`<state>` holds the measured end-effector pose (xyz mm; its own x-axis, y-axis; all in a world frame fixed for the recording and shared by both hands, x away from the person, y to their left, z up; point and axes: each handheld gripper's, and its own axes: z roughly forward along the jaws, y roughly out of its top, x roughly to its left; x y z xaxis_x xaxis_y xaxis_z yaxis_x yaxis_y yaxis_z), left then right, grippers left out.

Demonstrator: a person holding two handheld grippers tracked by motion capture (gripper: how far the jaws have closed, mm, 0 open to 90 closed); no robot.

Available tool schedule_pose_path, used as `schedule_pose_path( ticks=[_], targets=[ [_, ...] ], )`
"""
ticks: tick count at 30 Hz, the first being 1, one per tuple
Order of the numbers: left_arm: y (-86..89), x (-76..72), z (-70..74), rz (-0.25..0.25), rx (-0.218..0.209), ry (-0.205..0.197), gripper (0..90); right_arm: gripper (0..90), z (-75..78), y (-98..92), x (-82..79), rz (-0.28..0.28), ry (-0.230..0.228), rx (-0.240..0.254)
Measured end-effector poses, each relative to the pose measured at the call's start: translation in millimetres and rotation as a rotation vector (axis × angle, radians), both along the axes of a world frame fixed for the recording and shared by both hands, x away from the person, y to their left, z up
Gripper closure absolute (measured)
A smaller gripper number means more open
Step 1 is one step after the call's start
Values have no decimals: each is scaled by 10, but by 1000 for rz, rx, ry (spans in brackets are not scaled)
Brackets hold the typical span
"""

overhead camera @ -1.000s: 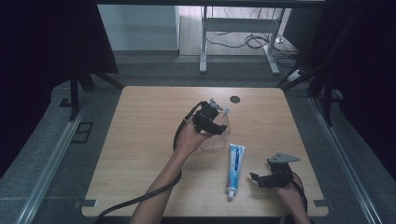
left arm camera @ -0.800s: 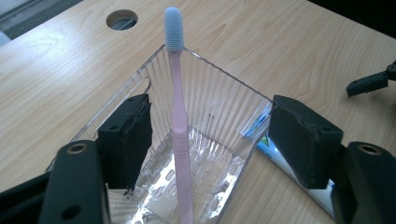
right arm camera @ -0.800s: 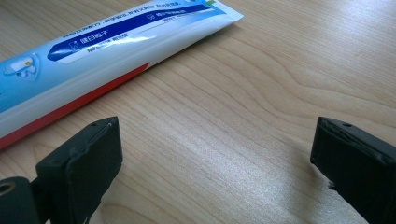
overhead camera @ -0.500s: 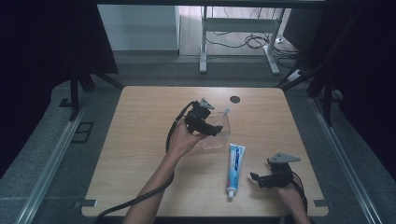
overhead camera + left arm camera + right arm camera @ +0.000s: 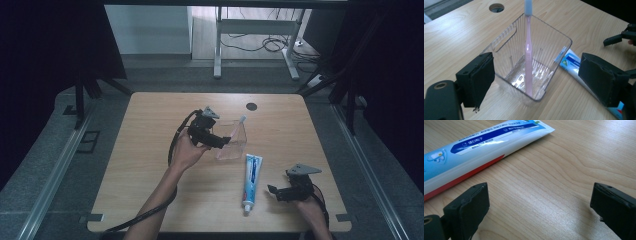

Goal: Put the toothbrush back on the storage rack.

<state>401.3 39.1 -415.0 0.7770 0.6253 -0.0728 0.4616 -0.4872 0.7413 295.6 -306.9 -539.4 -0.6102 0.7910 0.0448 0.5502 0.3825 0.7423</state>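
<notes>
A clear plastic container (image 5: 234, 142) (image 5: 549, 47) stands mid-table, and a pink toothbrush (image 5: 240, 125) (image 5: 528, 55) leans upright in it, bristle head at the far rim. My left gripper (image 5: 222, 140) (image 5: 539, 77) hovers at the container's near left side, open, one jaw on each side of it and nothing gripped. A blue and white toothpaste tube (image 5: 251, 180) (image 5: 571, 63) (image 5: 474, 147) lies flat just right of the container. My right gripper (image 5: 276, 192) (image 5: 539, 215) rests low on the table right of the tube, open and empty.
A round hole (image 5: 251, 106) (image 5: 496, 7) pierces the wooden table (image 5: 150, 165) behind the container. The other gripper (image 5: 621, 37) shows far off in the left gripper view. Black cable (image 5: 150, 212) trails from the left gripper over the front edge.
My left gripper has drawn back to the left from above the container, leaving the toothbrush standing inside. The right gripper and the toothpaste tube have stayed put.
</notes>
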Motion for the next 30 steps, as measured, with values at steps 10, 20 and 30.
schedule_pose_path(
  ticks=[10, 20, 30],
  targets=[
    [187, -104, -16, 10, 3, -22, 137, 27, -3, 1, -1, 1, 0, -3],
    [402, -214, -56, 36, -23, -41, 128, 27, -2, 8, -3, 1, -2, -2],
    [587, -338, -139, 47, -64, -28, 128, 27, -3, 10, -3, 3, -4, -4]
  ],
)
